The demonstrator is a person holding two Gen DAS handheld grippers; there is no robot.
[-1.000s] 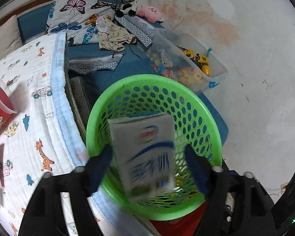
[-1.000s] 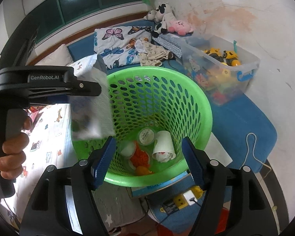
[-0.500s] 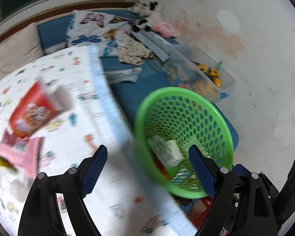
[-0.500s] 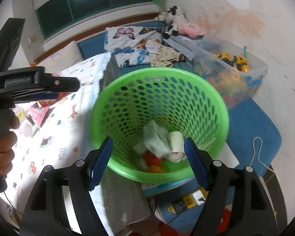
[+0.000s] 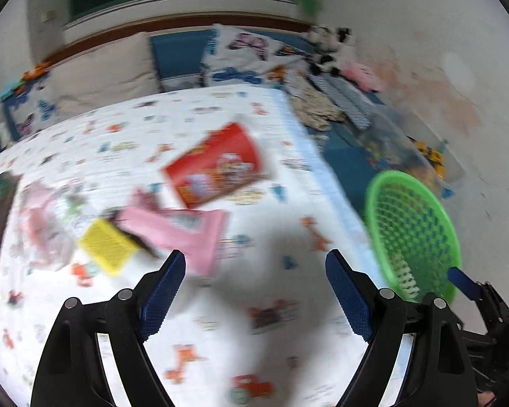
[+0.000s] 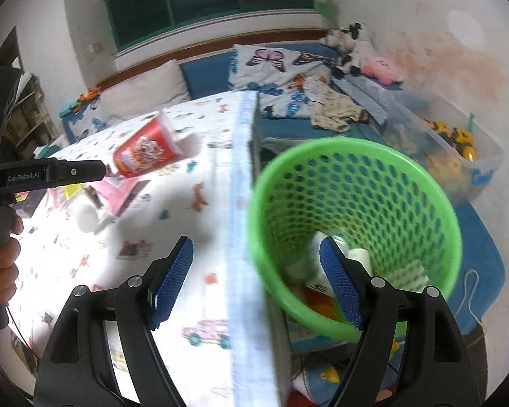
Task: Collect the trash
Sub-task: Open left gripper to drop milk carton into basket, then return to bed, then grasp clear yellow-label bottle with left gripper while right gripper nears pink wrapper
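My left gripper (image 5: pixel 254 261) is open and empty above the cartoon-print quilt (image 5: pixel 271 322). Ahead of it, all blurred, lie a red paper cup (image 5: pixel 217 169) on its side, a pink packet (image 5: pixel 180 230) and a yellow wrapper (image 5: pixel 107 246). The green mesh basket (image 5: pixel 414 230) stands on the floor to its right. My right gripper (image 6: pixel 256 247) is also open and empty, straddling the quilt's edge beside the basket (image 6: pixel 356 169). A white cup (image 6: pixel 358 257) and other trash lie inside the basket. The red cup (image 6: pixel 146 152) and pink packet (image 6: pixel 115 190) lie on the quilt at left.
A person's hand (image 6: pixel 3 264) holds the left gripper's handle at the left edge. Behind the basket are a clear toy bin (image 6: pixel 458 149), butterfly pillows (image 6: pixel 271 64), plush toys (image 6: pixel 349 40) and clothes (image 6: pixel 332 112). A cord (image 6: pixel 471 291) lies on the blue mat.
The white and blue carton left my left gripper and lies in the basket. The left gripper swung left from above the basket to over the quilt. My right gripper also shifted left.
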